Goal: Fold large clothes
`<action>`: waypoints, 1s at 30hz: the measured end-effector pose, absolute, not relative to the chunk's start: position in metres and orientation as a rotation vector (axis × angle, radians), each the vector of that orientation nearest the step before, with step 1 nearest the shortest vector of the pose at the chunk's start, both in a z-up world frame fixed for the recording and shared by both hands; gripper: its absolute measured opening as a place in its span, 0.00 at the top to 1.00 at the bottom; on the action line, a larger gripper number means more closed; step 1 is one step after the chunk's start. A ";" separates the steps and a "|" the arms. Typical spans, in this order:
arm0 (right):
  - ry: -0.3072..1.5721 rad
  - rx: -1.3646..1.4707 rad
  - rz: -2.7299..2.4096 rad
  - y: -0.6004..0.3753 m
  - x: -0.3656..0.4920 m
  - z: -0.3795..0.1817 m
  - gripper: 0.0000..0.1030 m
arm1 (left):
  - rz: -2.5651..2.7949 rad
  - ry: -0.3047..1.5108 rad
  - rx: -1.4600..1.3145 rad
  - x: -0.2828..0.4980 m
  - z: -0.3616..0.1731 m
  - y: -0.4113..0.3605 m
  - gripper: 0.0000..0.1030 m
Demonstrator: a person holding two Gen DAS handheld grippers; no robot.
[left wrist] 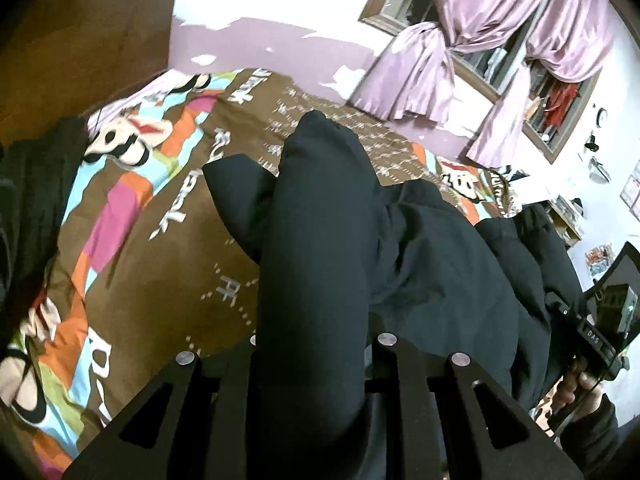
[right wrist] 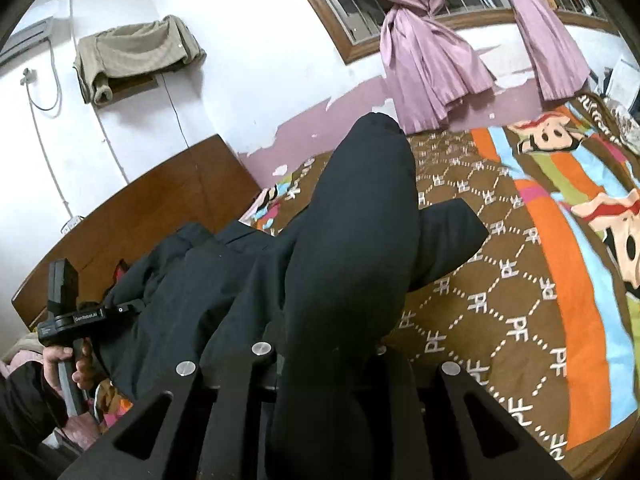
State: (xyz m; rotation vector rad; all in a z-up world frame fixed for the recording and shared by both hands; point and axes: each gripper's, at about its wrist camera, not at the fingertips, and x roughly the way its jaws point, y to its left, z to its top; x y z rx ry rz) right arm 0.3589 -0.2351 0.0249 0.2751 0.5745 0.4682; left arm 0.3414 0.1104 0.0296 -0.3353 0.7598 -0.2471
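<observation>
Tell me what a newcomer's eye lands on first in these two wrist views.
A bulky black jacket fills the middle of both views, clamped in the left gripper and the right gripper and lifted over the bed. Under it lies a brown cartoon-print blanket. Tied pink curtains hang at the window behind.

Left gripper (left wrist: 312, 360): matte black angular frame with triangular cut-outs and round silver screws. Right gripper (right wrist: 320, 364): same build. Seen from the opposite camera, each carries a black camera block on a handle, lettered "DAS" and "Gen Robot.AI"; bare-skinned hand (right wrist: 66, 366), dark sleeve (left wrist: 592, 428).
</observation>
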 end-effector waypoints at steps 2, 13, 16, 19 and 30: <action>0.613 0.266 0.457 -0.229 0.363 0.005 0.87 | -0.235 0.781 -0.338 0.344 0.009 0.118 0.85; 0.729 0.325 0.271 -0.254 0.372 -0.056 0.77 | -0.141 0.835 -0.346 0.344 -0.055 0.144 0.61; 0.760 0.332 0.230 -0.258 0.369 -0.062 0.61 | -0.079 0.868 -0.309 0.344 -0.055 0.140 0.46; 0.761 0.277 0.138 -0.258 0.362 -0.058 0.32 | 0.024 0.866 -0.247 0.337 -0.053 0.135 0.31; 0.615 0.173 0.038 -0.242 0.316 -0.027 0.00 | 0.137 0.654 -0.215 0.278 -0.022 0.123 0.02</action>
